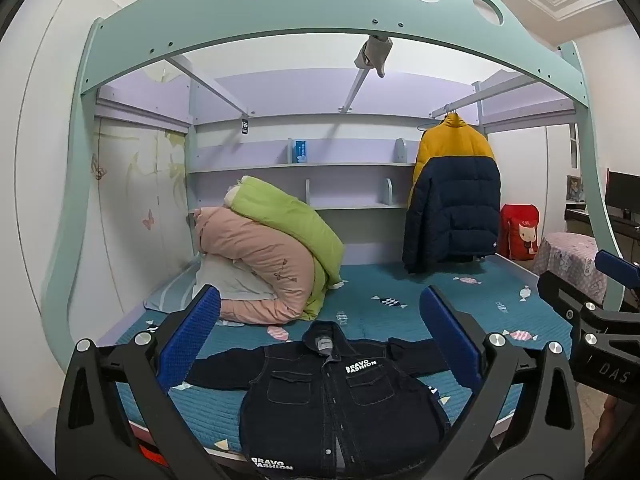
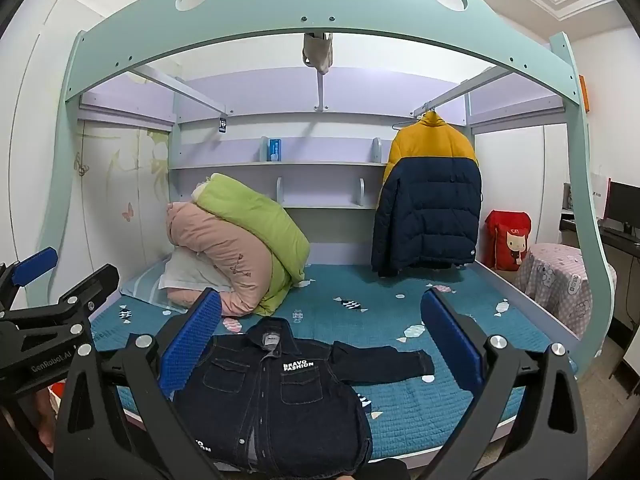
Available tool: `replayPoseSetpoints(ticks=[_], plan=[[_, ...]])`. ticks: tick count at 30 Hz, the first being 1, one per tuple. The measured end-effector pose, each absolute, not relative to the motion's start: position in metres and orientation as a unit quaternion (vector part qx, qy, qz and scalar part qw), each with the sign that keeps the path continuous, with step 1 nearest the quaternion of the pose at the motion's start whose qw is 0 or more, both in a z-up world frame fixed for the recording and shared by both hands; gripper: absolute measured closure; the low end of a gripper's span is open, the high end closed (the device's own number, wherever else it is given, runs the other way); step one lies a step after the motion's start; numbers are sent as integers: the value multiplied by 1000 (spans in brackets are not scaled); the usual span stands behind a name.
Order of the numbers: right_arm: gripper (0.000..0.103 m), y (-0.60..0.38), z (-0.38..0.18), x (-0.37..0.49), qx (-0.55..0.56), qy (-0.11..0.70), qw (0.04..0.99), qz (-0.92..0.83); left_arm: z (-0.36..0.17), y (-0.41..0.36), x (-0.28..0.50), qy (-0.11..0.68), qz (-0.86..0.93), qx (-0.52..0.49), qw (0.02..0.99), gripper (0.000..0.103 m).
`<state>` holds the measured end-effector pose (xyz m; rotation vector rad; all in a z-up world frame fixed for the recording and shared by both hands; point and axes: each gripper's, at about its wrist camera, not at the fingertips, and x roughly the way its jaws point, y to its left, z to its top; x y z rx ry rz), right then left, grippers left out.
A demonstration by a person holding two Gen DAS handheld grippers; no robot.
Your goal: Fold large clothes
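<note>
A dark denim jacket point(image 1: 336, 396) with white "BRAVO FASHION" lettering lies flat, front up, sleeves spread, at the near edge of the blue quilted bed point(image 1: 400, 300). It also shows in the right wrist view point(image 2: 272, 396). My left gripper point(image 1: 320, 320) is open and empty, held above and in front of the jacket. My right gripper point(image 2: 320, 320) is open and empty too, held above the jacket's right sleeve side. Each gripper shows at the edge of the other's view, the right one point(image 1: 600, 304) and the left one point(image 2: 52, 292).
Rolled pink and green quilts point(image 1: 272, 264) and a pillow sit at the back left of the bed. A yellow and navy puffer coat point(image 1: 452, 196) hangs at the back right. The mint loft frame point(image 1: 320, 12) arches overhead. A red bag point(image 1: 520, 232) and a covered stool point(image 1: 572, 264) stand right of the bed.
</note>
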<state>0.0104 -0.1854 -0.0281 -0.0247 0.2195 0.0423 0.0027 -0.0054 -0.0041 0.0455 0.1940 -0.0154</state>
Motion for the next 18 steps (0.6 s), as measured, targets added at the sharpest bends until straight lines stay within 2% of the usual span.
replayPoseSetpoints(ticks=[18], plan=[[7, -183, -27, 20, -6, 115, 993, 28, -9, 8, 13, 96, -18, 8, 995, 3]])
